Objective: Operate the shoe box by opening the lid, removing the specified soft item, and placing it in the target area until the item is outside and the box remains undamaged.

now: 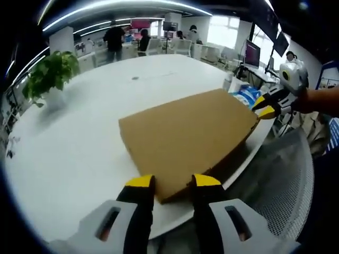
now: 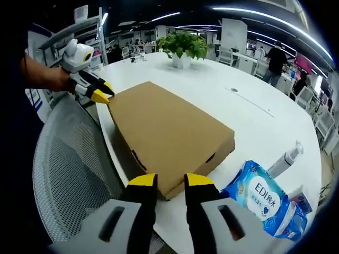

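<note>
The closed shoe box lies flat at the counter edge, its long axis running from the left tongs to the right tongs. Each of the 2 tongs stands apart, empty, straddling a near corner at opposite ends. Both sit about equally close, so the lid lift likely needs both.

The left gripper view and the right gripper view each look close-in over a near corner of the shoe box, from opposite ends; both share the white tabletop.
</note>
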`<state>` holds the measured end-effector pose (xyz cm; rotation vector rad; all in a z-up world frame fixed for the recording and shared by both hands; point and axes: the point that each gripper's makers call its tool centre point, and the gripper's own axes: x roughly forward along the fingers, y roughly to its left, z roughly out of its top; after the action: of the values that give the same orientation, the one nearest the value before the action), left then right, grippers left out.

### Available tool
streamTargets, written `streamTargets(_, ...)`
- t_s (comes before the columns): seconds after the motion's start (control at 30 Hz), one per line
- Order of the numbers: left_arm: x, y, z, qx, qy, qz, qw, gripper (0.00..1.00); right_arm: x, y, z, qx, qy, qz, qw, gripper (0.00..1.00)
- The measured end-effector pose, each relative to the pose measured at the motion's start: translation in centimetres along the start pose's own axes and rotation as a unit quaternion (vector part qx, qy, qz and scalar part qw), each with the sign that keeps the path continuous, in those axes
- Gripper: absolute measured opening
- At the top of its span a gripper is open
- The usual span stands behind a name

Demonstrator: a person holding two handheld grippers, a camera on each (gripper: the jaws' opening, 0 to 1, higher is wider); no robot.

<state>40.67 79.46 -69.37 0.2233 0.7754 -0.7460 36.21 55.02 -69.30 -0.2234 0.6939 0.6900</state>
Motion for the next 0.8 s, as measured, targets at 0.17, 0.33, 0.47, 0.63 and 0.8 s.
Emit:
streamTargets(0.17, -0.8, 0.9, -1.2, 0.081, 0.017, -0.002, 0.9966, 0.36, -0.4, 0.5, -0.1, -0.019, 0.0, 0.008, 0.9998, 0.32)
streamTargets(0.33, -0.6, 0.4, -2.5, 0.1, 0.028, -0.019, 0.9944, 0.36, -0.3, 0.8, -2.0, -0.031, 0.023, 0.006, 0.9992, 0.38)
streamTargets(0.47, 0.1, 0.8, -2.4, 0.093, 0.028, -0.012, 0.9952, 0.32, 0.1, 0.9, -2.9, -0.031, 0.037, 0.001, 0.9988, 0.35)
streamTargets(0.63, 0.7, 0.9, -2.7, 0.096, 0.04, -0.016, 0.9945, 0.28, 0.6, 1.0, -3.1, -0.034, 0.044, -0.002, 0.9985, 0.31)
streamTargets(0.8, 1.0, 1.1, -3.2, 0.095, 0.048, -0.016, 0.9942, 0.25, 1.2, 0.9, -2.6, -0.039, 0.042, -0.008, 0.9983, 0.26)
